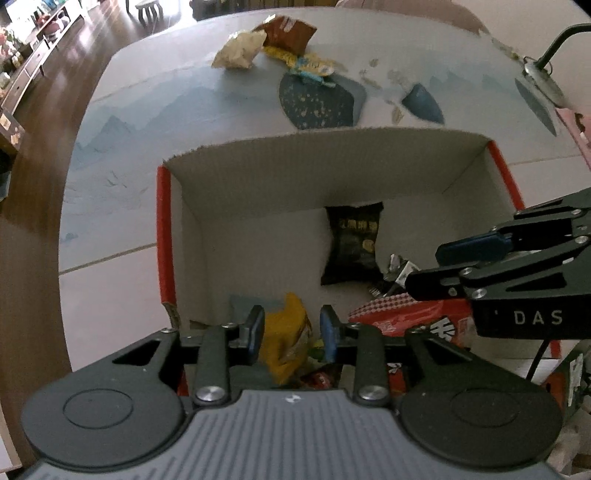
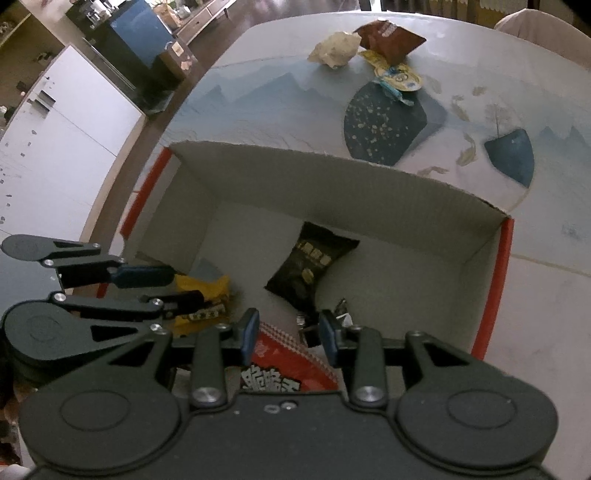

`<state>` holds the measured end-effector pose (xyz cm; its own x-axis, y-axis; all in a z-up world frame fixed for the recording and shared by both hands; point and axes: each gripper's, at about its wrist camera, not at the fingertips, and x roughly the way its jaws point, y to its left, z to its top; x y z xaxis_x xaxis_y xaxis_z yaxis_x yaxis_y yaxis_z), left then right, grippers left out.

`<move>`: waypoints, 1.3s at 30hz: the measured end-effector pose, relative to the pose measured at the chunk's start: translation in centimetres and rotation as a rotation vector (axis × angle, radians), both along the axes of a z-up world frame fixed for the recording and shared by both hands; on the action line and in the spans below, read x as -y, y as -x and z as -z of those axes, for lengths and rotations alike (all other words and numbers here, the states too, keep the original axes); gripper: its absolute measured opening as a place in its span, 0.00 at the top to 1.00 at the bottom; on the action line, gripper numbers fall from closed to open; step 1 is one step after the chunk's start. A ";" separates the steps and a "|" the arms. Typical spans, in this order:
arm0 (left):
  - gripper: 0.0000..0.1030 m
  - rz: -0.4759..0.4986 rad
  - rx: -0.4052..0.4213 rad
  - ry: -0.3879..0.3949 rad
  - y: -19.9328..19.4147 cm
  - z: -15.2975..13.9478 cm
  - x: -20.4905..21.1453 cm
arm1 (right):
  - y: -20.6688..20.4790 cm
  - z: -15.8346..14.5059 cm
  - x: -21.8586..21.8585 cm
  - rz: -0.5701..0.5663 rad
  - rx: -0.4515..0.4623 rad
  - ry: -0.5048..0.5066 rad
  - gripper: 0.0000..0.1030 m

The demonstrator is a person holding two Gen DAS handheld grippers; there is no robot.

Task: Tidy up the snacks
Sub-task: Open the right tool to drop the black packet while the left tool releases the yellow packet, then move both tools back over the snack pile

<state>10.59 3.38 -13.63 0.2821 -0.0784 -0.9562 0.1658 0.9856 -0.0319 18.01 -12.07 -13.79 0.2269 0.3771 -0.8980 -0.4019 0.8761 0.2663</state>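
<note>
An open cardboard box [image 1: 184, 229] [image 2: 406, 192] with red outer sides stands on the table. Inside lie a black snack bag [image 1: 352, 243] [image 2: 312, 266], a yellow bag [image 1: 286, 339] [image 2: 201, 288], a red bag [image 1: 417, 319] [image 2: 284, 365] and a small silver wrapper [image 1: 399, 267] [image 2: 341, 308]. My left gripper [image 1: 291, 334] is open above the yellow bag, and it also shows in the right wrist view [image 2: 168, 286]. My right gripper [image 2: 288, 334] is open over the red bag, and it also shows in the left wrist view [image 1: 436, 269]. Both are empty.
Beyond the box, on the table [image 1: 122, 192] [image 2: 258, 96], lie a cream bag [image 1: 240, 50] [image 2: 336, 48], a brown bag [image 1: 290, 33] [image 2: 391, 37] and a yellow-and-blue packet [image 1: 310, 68] [image 2: 399, 77]. A lamp [image 1: 543, 74] stands far right. The table edge curves along the left.
</note>
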 end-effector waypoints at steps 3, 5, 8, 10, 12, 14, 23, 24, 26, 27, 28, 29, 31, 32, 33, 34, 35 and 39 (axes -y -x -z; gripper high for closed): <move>0.56 -0.004 0.031 0.015 0.2 -1.1 0.0 | 0.3 -0.7 0.2 -0.006 0.016 -0.016 0.66; 0.56 -0.007 0.045 0.025 0.3 -1.8 0.0 | 0.5 -1.4 0.3 -0.017 0.026 -0.032 0.66; 0.54 -0.012 0.065 0.035 0.5 -3.1 -0.1 | 1.0 -2.5 0.4 -0.027 0.052 -0.046 0.65; 0.48 -0.024 0.096 0.026 0.5 -3.9 -0.1 | 1.2 -3.3 0.6 -0.028 0.071 -0.058 0.64; 0.46 -0.033 0.131 0.019 0.5 -4.9 -0.1 | 1.2 -4.1 0.8 -0.025 0.077 -0.077 0.63; 0.46 -0.042 0.153 0.021 0.3 -5.6 0.0 | 1.0 -4.8 1.1 -0.020 0.081 -0.089 0.61; 0.37 -0.070 0.224 0.042 -1.5 -8.6 -0.2 | -0.3 -7.8 2.5 -0.009 0.166 -0.096 0.31; 0.37 -0.070 0.227 0.043 -1.6 -8.7 -0.1 | -0.5 -8.1 2.6 -0.008 0.175 -0.093 0.26; 0.32 -0.075 0.235 0.046 -2.3 -9.2 -0.1 | -1.2 -8.7 3.0 -0.008 0.191 -0.090 0.22; 0.31 -0.078 0.240 0.051 -2.6 -9.3 0.0 | -1.5 -9.0 3.2 -0.008 0.199 -0.088 0.21; 0.29 -0.082 0.243 0.051 -3.0 -9.5 0.1 | -1.9 -9.3 3.4 -0.009 0.205 -0.087 0.18; 0.29 -0.087 0.245 0.046 -3.5 -9.6 0.3 | -2.4 -9.6 3.6 -0.009 0.212 -0.085 0.14; 0.29 -0.089 0.247 0.040 -4.3 -9.8 0.5 | -3.3 -10.3 3.9 0.001 0.235 -0.084 0.04; 0.29 -0.092 0.248 0.037 -4.8 -9.9 0.6 | -3.8 -10.6 4.2 0.006 0.248 -0.081 0.04; 0.28 -0.097 0.248 0.035 -5.3 -10.0 0.8 | -4.4 -10.9 4.3 0.010 0.256 -0.083 0.03; 0.27 -0.103 0.247 0.034 -5.9 -10.0 0.9 | -5.0 -11.2 4.5 0.013 0.260 -0.088 0.02; 0.27 -0.115 0.246 0.035 -6.6 -10.1 1.0 | -5.7 -11.4 4.7 0.014 0.262 -0.093 0.01; 0.27 -0.160 0.225 0.029 -9.4 -9.8 1.3 | -9.1 -12.2 5.0 0.024 0.279 -0.070 0.01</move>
